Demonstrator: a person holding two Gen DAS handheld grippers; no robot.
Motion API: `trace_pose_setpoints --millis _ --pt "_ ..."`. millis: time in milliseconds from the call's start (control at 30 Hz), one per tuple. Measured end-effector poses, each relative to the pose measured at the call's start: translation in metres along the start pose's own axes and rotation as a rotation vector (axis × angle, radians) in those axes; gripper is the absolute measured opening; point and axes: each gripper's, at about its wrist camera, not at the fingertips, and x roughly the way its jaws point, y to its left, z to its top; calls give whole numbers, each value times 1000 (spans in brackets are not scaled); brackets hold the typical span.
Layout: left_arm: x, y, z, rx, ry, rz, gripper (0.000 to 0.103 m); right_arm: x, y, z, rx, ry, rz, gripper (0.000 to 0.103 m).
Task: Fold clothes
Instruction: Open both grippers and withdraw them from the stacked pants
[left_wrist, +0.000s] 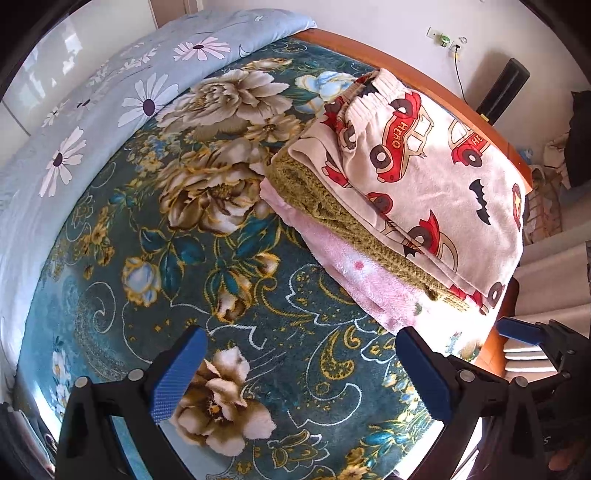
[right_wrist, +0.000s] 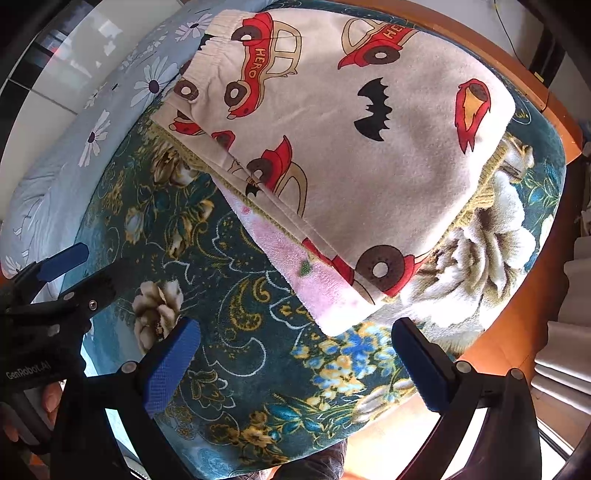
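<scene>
Bed: teal floral blanket (left_wrist: 192, 258) covers it; a daisy-print quilt (left_wrist: 74, 122) lies along the far left
Clothes: folded stack at the right edge; car-print trousers (right_wrist: 332, 140) on top, olive knit (left_wrist: 332, 221) between, pink fleece (left_wrist: 362, 280) beneath
Left gripper (left_wrist: 299, 373): jaws wide apart, empty, over the blanket
Right gripper (right_wrist: 295, 365): jaws spread, empty, near the stack's corner

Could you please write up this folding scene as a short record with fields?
surface: floral teal blanket on a bed
stack top: folded cream garment with red car print
stack middle: olive knit garment
stack bottom: pink fleece garment
stack position: near the wooden bed edge
left tongs: open, empty, above the blanket
right tongs: open, empty, just short of the stack's near corner
bedding behind: blue daisy-print quilt
</scene>
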Motion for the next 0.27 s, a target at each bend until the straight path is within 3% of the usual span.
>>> trace_pose_setpoints --millis 267 --pt "-2 -8 3 13 -15 -2 103 0 -3 1 4 6 -2 103"
